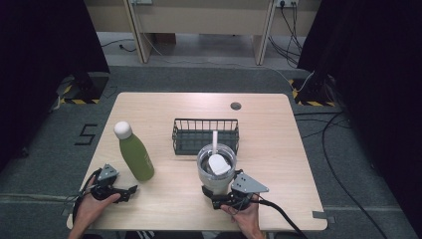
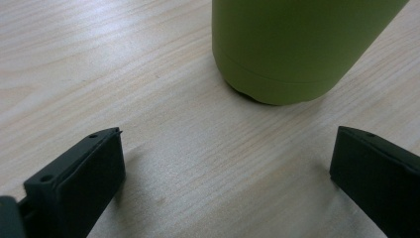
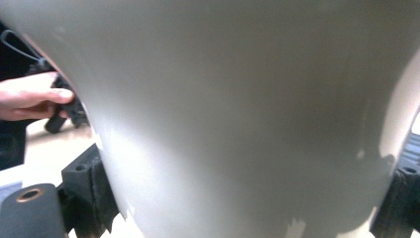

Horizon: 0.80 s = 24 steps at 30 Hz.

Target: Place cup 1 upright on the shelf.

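Observation:
A pale tumbler [image 1: 215,175] with a clear lid and a white straw stands at the table's near middle. My right gripper [image 1: 213,197] is shut on its lower part. In the right gripper view the tumbler's wall [image 3: 237,99] spans the gap between the two black jaws, which sit against its sides. A green bottle [image 1: 135,154] with a white cap stands upright at the near left. My left gripper [image 1: 131,191] lies low on the table just in front of it, open. In the left gripper view the bottle's base [image 2: 297,44] stands beyond the wide-apart jaws, apart from them.
A black wire basket [image 1: 205,120] sits just behind the tumbler at the middle of the wooden table [image 1: 278,139]. A round cable grommet [image 1: 236,105] lies near the far edge. The person's left hand [image 3: 34,96] appears beyond the tumbler in the right gripper view.

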Each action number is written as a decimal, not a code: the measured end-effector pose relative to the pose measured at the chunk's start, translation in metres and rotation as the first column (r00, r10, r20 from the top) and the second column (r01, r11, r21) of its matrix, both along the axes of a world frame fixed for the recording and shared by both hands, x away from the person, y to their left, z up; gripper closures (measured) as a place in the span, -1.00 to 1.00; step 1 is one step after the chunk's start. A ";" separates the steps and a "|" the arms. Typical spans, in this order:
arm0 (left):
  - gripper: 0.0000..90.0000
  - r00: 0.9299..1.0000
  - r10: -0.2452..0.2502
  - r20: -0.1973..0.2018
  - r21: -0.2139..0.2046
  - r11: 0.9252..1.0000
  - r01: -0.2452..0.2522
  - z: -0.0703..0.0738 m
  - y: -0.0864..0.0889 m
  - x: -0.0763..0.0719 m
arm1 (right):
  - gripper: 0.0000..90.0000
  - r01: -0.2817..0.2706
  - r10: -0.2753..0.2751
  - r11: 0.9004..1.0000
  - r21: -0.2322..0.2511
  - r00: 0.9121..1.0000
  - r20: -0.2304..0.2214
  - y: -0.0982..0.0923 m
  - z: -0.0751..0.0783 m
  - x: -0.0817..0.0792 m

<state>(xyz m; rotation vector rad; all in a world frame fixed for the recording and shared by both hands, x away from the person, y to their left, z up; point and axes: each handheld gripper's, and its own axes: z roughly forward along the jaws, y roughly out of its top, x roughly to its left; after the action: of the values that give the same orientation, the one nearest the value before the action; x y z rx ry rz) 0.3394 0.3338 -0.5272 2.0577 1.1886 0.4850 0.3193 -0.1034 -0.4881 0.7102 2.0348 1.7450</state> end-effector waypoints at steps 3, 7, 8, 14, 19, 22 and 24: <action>-1.00 1.000 0.000 0.000 0.001 1.000 0.000 0.000 0.000 0.000 | -0.77 0.001 -0.001 1.000 0.003 1.000 0.008 -0.002 0.004 0.005; -1.00 1.000 0.000 0.000 0.000 1.000 0.000 0.000 0.000 0.000 | -0.77 0.018 -0.018 1.000 -0.004 1.000 0.020 -0.005 0.012 0.009; -1.00 1.000 0.000 0.000 0.001 1.000 0.000 0.000 0.000 0.000 | -0.77 0.019 -0.019 1.000 -0.001 0.999 0.026 -0.006 0.014 0.010; -1.00 1.000 0.000 0.000 0.001 1.000 0.000 0.000 0.000 0.000 | -0.77 0.043 -0.042 0.999 -0.003 0.999 0.030 -0.012 0.030 0.019; -1.00 1.000 0.000 0.000 0.000 1.000 0.000 0.000 0.000 0.000 | -0.77 0.068 -0.068 0.998 -0.002 0.997 0.032 -0.017 0.042 0.030; -1.00 1.000 0.000 0.000 0.000 1.000 0.000 0.000 0.000 0.000 | -0.77 0.082 -0.082 0.997 0.001 0.996 0.040 -0.020 0.050 0.036; -1.00 1.000 0.000 0.000 0.000 1.000 0.000 0.000 0.000 0.000 | -0.77 0.090 -0.089 0.996 -0.002 0.995 0.046 -0.020 0.054 0.039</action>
<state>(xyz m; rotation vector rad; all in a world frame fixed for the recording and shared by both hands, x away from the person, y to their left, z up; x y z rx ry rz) 0.3394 0.3338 -0.5272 2.0581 1.1884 0.4850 0.3583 -0.1237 -0.4339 0.7414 1.9449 1.6912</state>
